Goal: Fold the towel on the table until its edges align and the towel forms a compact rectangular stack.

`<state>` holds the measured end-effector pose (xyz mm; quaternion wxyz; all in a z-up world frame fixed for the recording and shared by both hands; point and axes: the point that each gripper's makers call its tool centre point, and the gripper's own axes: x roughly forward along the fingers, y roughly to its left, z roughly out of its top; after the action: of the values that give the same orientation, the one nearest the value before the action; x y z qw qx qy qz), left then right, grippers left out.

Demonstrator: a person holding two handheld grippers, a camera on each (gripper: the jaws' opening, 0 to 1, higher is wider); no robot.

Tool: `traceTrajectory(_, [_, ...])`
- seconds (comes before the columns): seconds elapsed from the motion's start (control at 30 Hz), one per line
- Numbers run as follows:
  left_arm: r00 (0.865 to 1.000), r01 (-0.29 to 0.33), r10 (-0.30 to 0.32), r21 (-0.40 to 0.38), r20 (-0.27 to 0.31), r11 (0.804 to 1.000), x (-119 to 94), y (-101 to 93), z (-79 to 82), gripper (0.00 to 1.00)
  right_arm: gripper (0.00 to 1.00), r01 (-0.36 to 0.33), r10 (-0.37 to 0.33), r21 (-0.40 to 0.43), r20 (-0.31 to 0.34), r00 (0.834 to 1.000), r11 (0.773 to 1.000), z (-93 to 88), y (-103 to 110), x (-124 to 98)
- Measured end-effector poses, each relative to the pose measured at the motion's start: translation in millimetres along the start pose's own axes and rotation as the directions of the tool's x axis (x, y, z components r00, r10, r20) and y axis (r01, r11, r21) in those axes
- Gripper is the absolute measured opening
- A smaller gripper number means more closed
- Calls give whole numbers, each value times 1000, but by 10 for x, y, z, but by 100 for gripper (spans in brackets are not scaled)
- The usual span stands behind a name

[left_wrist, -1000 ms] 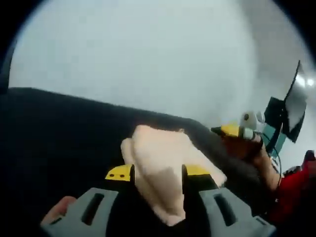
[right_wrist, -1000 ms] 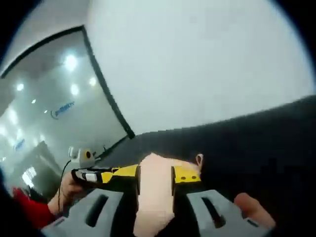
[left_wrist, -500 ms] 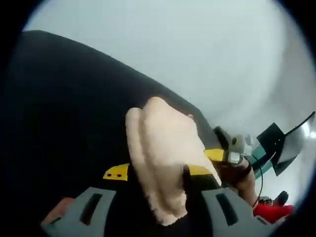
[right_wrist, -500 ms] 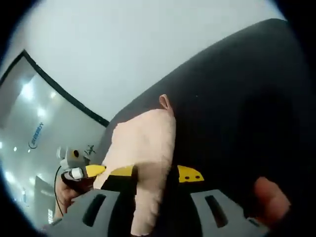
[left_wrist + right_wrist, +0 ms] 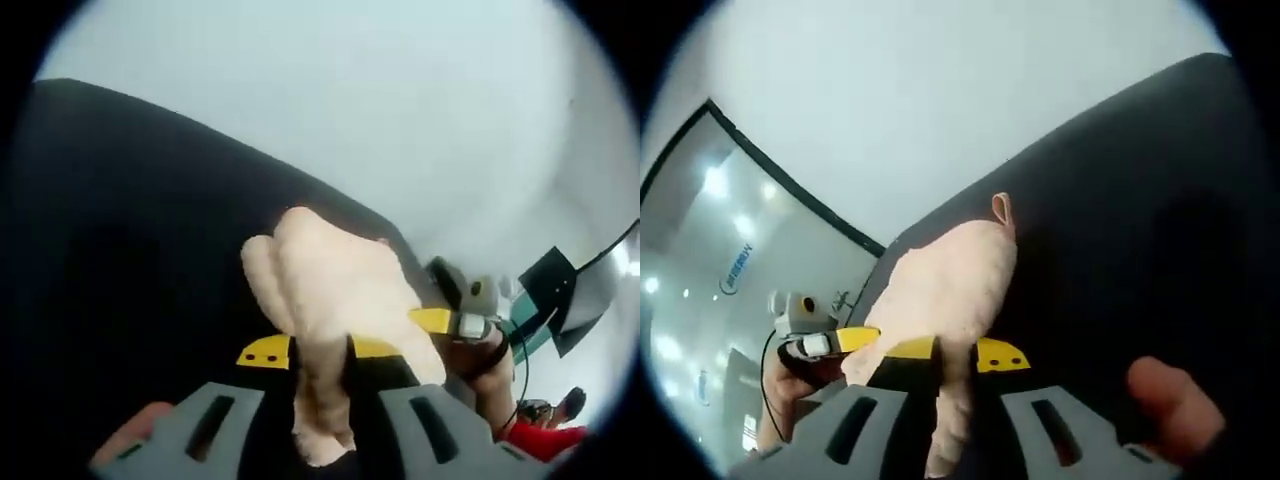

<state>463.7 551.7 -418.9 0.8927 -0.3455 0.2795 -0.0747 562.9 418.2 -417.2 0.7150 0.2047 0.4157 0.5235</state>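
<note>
Pale peach towel (image 5: 335,300), soft and bunched into a thick wad over the dark desk (image 5: 120,260). Pinched at one end between the jaws of each tool, small loop tag (image 5: 1000,209) sticking up at its far corner. Apparently lifted rather than lying flat, though blur makes that uncertain.

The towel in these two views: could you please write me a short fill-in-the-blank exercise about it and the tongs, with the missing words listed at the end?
1. The left tongs are shut on the pale ____ towel.
2. The right tongs grip the same ____.
3. The table under the towel has a ____ surface.
4. In the right gripper view, a small loop tag sticks out at the towel's ____ end.

Missing words: pink; towel; black; far
</note>
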Motion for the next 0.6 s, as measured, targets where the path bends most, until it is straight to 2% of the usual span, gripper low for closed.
traceTrajectory(0.2, [998, 60, -59, 52, -20, 997, -58, -406, -343, 20, 10, -1, 1, 9, 12, 1000, 1000, -223, -93, -614])
traceTrajectory(0.27, [995, 94, -91, 95, -40, 991, -56, -541, -521, 20, 10, 13, -13, -4, 27, 1000, 1000, -315, -162, -814])
traceTrajectory(0.4, [990, 132, -125, 113, -64, 985, -66, -748, -847, 20, 10, 34, -34, -17, 39, 999, 999, -549, -284, -1236])
traceTrajectory(0.6, [978, 197, -185, 130, -97, 972, -173, -995, -1286, 20, 10, 44, -43, -28, 44, 998, 999, -813, -336, -1720])
